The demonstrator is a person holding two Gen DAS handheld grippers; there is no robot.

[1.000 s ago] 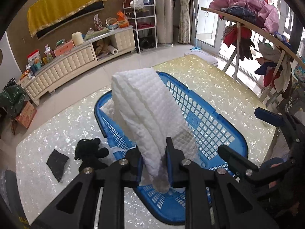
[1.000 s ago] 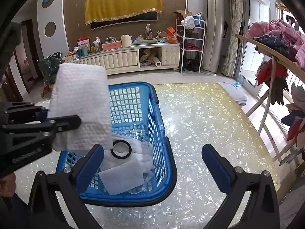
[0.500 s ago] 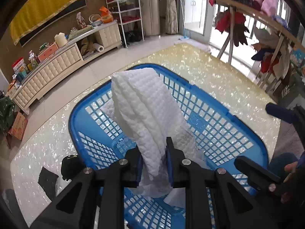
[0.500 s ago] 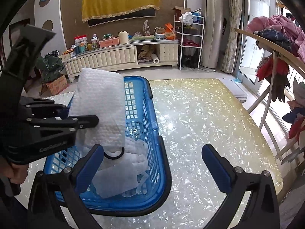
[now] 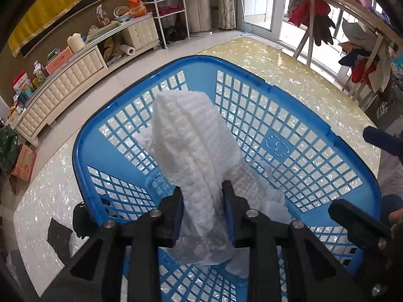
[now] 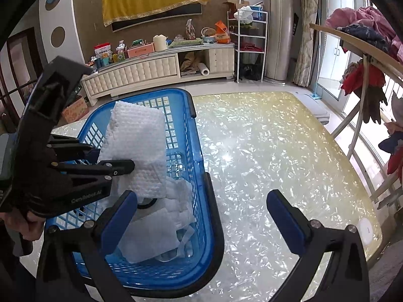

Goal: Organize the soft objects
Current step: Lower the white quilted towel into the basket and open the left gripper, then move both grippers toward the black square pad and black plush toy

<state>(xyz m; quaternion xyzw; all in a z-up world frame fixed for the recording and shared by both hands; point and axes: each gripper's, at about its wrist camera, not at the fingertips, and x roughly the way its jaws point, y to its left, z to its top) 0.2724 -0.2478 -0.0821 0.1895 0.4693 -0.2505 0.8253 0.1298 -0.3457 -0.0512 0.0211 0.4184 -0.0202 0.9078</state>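
Note:
My left gripper (image 5: 202, 201) is shut on a white quilted cloth (image 5: 194, 146) and holds it inside the blue plastic basket (image 5: 277, 148). The cloth hangs over other white soft pieces (image 6: 153, 234) lying on the basket floor, beside a black ring (image 6: 147, 203). In the right wrist view the left gripper (image 6: 121, 168) with the cloth (image 6: 138, 148) is low in the basket (image 6: 201, 193). My right gripper (image 6: 201, 221) is open and empty, above the basket's near right corner. A black soft toy (image 5: 81, 219) and a dark cloth piece (image 5: 59, 234) lie on the table left of the basket.
The basket stands on a shiny pearl-patterned table (image 6: 277, 163). A clothes rack with hanging garments (image 6: 365, 80) stands to the right. A long cream cabinet (image 6: 151, 68) and a white shelf (image 6: 249, 42) line the far wall.
My left gripper has moved forward and down with the white cloth, from above the basket's near rim to low inside it. The right gripper stays open and has barely moved.

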